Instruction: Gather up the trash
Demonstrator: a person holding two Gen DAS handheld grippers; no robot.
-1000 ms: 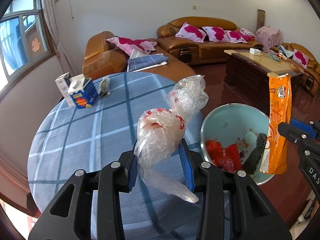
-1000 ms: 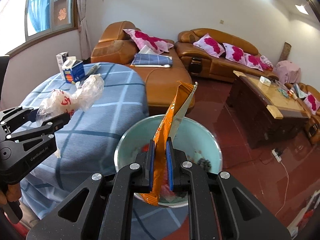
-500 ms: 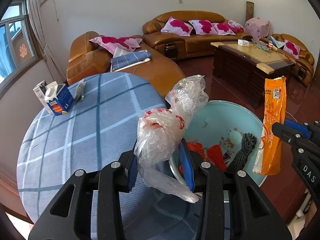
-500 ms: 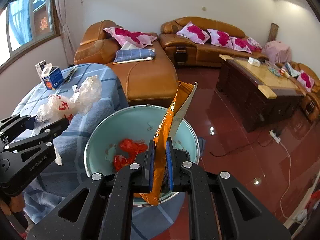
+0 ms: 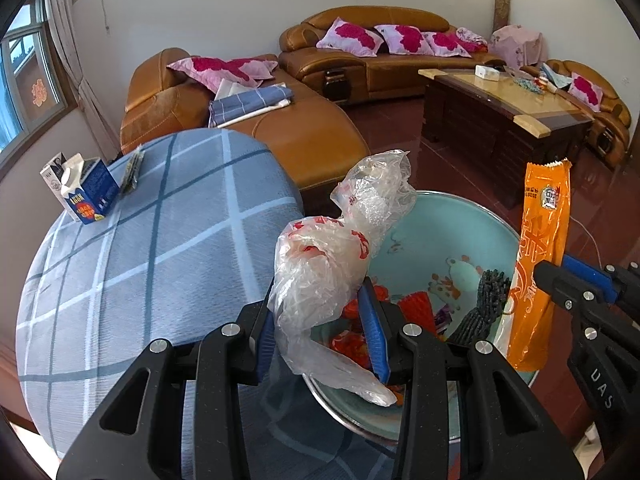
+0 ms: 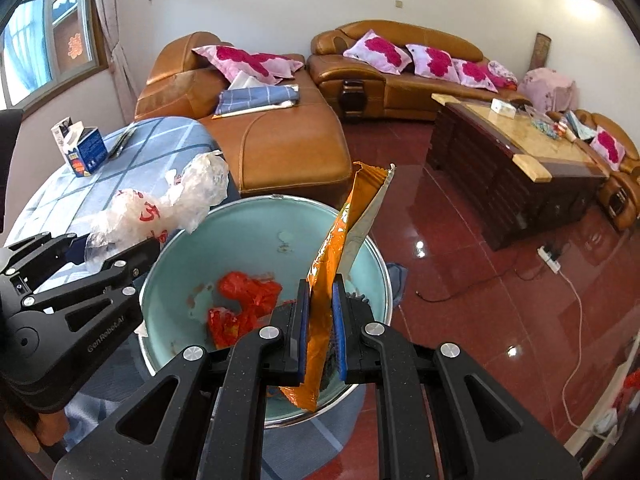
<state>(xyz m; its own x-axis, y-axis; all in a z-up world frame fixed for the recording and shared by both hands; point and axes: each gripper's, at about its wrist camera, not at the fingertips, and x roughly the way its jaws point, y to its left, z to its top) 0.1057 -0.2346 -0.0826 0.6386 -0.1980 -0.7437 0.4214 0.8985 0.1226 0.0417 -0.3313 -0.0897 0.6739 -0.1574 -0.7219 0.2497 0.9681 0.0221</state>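
both tongs are loaded: my left gripper (image 5: 322, 334) pinches a crumpled clear plastic bag (image 5: 340, 248) with red print, its top hanging over the near rim of the teal basin (image 5: 432, 232), and my right gripper (image 6: 320, 330) is pressed together on an orange snack wrapper (image 6: 340, 248), held upright over the basin's right side. going left to right, the blue checked table (image 5: 140, 248) has a blue carton (image 5: 86, 196) and a dark wrapper (image 5: 132, 170) beside it near its far edge, so i judge those are left to gather. the basin already holds crumpled red wrappers (image 6: 240, 304) and a dark, bristly piece (image 5: 484, 304) i can't identify, against its right wall. neither piece i hold is dropped yet; i reckon releasing both over the basin comes next, then the table's far edge.
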